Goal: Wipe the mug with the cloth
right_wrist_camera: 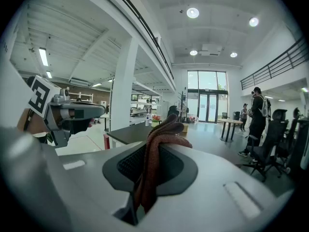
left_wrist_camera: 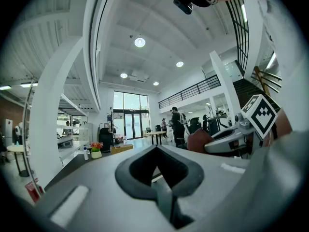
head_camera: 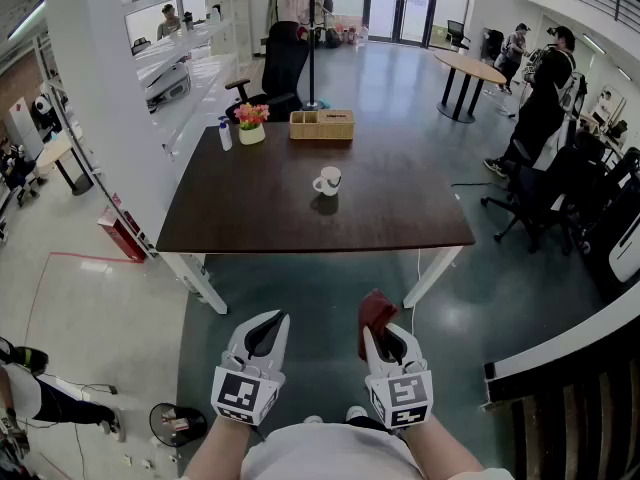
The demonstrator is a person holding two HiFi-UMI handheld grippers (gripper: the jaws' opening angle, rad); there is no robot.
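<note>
Barely begun, I judge: the right hand-held gripper (head_camera: 384,336) clamps the red cloth (head_camera: 376,310), the left hand-held gripper (head_camera: 267,330) looks closed and empty, and the mug (head_camera: 327,180) waits on the desk (head_camera: 250,213), well ahead of both.

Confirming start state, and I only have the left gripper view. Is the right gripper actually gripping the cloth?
Observer: Yes. In the right gripper view, the right gripper has its jaws shut on the dark red cloth, which sticks out past the tips.
Operator: Can't spot the mug from here. Where is it?
Observer: The head view shows the white mug standing upright near the middle of the dark table. It is well ahead of the right gripper, with nothing touching it.
</note>
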